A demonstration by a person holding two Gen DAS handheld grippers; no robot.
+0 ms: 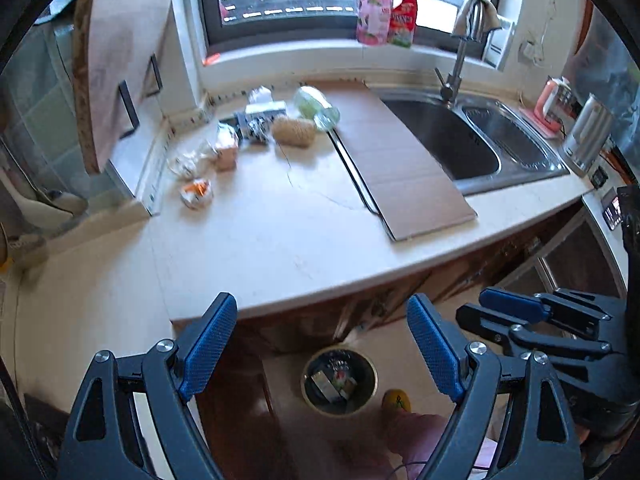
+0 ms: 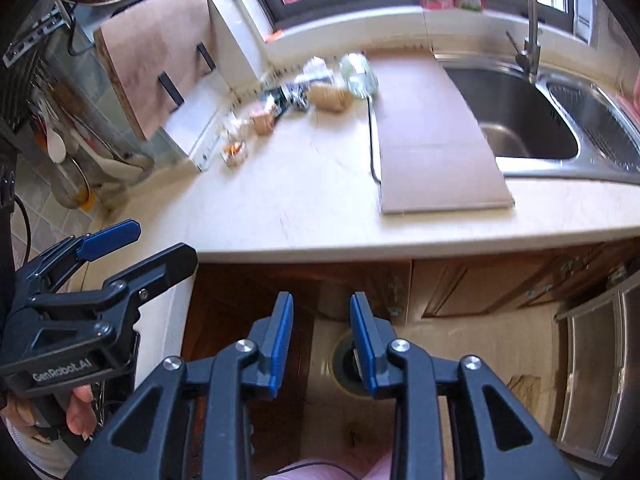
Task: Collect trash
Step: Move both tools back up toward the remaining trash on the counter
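Note:
Several pieces of trash lie at the back left of the pale counter: a crumpled orange-and-white wrapper, clear plastic, a tan packet, a black-and-white packet, a brown rough lump and a green plastic bottle. A round bin stands on the floor below, with scraps inside. My left gripper hangs open and empty over the counter's front edge, above the bin. My right gripper is beside it, open by a narrow gap, with nothing between its pads; one finger hides part of the bin.
A cardboard sheet lies beside the steel sink with its tap. A wooden board leans at the left. Two bottles stand on the windowsill, a kettle at the right. A yellow thing lies beside the bin.

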